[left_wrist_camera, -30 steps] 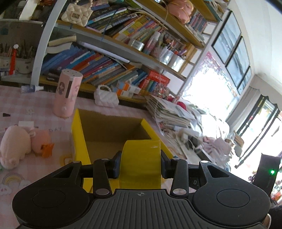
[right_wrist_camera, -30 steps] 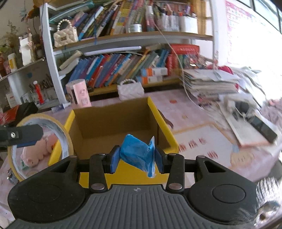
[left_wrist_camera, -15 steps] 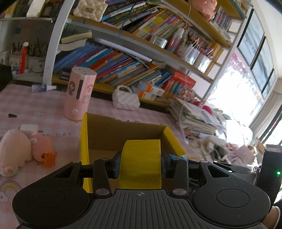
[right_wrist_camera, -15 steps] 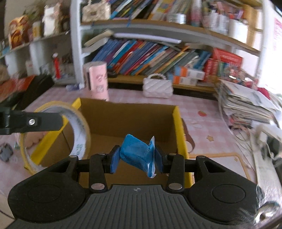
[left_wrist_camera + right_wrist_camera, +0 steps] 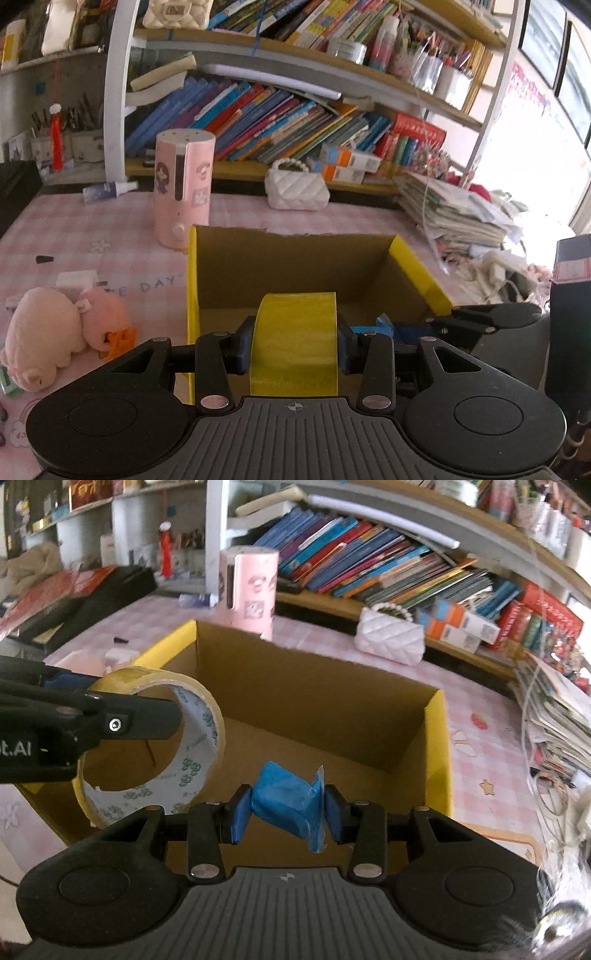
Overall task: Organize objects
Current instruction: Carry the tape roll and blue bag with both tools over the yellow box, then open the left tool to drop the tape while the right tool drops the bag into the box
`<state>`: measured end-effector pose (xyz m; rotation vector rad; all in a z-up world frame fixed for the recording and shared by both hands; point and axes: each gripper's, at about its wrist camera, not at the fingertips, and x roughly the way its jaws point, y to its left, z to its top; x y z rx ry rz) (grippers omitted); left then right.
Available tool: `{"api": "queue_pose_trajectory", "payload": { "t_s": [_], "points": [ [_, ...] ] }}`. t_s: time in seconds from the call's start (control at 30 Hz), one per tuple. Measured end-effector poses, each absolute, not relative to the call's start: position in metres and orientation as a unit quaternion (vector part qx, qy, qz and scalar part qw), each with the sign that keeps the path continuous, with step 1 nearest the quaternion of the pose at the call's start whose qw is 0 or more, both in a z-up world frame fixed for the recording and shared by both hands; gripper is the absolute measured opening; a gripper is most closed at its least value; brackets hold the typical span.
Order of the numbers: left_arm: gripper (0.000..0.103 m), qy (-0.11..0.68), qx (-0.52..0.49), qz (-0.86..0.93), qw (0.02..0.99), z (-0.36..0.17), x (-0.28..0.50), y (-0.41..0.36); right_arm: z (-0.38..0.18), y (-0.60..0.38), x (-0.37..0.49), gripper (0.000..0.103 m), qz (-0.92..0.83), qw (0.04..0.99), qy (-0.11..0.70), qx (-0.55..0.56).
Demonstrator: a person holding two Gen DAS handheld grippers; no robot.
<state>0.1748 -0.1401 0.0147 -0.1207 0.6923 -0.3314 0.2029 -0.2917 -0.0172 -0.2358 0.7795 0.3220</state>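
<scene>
Tape roll (image 5: 293, 339): a yellow roll is pinched edge-on between the pads of the left claw (image 5: 293, 341); in the right wrist view the same roll (image 5: 192, 738) is seen at centre left, its white printed core facing the camera, held above the near left part of the box.
Blue packet (image 5: 290, 805): a crumpled blue wrapper is pinched by the right claw (image 5: 284, 808) at lower centre of the right wrist view, over the near edge of the box opening.
Cardboard box (image 5: 437, 738): an open brown carton with yellow flaps is set on the pink checked desk (image 5: 92, 229); its floor looks bare where it can be seen.
Step in hand: both items are judged ready to be dropped into the box.
How to do it well: each claw is best lowered past the rim before the pads are parted, so that nothing bounces out; the roll is best laid flat, since on edge it may roll.
Spacing: the two claws sit close together, so one release at a time is advised, with the roll kept to the left half and the packet to the right.
Hazard: the yellow flaps (image 5: 419, 273) could be caught on the way down.
Left alone: the pink cylinder (image 5: 183, 192), white purse (image 5: 297, 190) and plush pigs (image 5: 55, 332) stand outside the box.
</scene>
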Motion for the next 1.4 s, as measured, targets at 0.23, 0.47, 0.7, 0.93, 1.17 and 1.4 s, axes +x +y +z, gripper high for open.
{"api": "queue_pose_trajectory", "payload": {
  "t_s": [0.23, 0.47, 0.7, 0.93, 1.17, 1.4],
  "points": [
    [0.040, 0.356, -0.041, -0.149, 0.922, 0.005, 0.183, -0.145, -0.024, -0.291, 0.214, 0.039, 0.175, 0.891, 0.400, -0.122],
    [0.040, 0.367, -0.007, -0.143, 0.919, -0.004, 0.181, -0.154, -0.027, -0.285, 0.213, 0.039, 0.188, 0.879, 0.412, -0.147],
    [0.040, 0.365, 0.011, -0.141, 0.920, -0.006, 0.178, -0.159, -0.029, -0.282, 0.215, 0.039, 0.197, 0.871, 0.420, -0.161],
    [0.040, 0.362, 0.017, -0.140, 0.921, -0.007, 0.175, -0.162, -0.029, -0.281, 0.215, 0.039, 0.204, 0.868, 0.419, -0.169],
    [0.040, 0.359, 0.006, -0.135, 0.924, -0.008, 0.173, -0.161, -0.028, -0.281, 0.213, 0.041, 0.206, 0.870, 0.414, -0.168],
    [0.052, 0.328, -0.006, -0.141, 0.934, 0.003, 0.166, -0.159, -0.024, -0.284, 0.210, 0.055, 0.198, 0.880, 0.401, -0.162]
  ]
}}
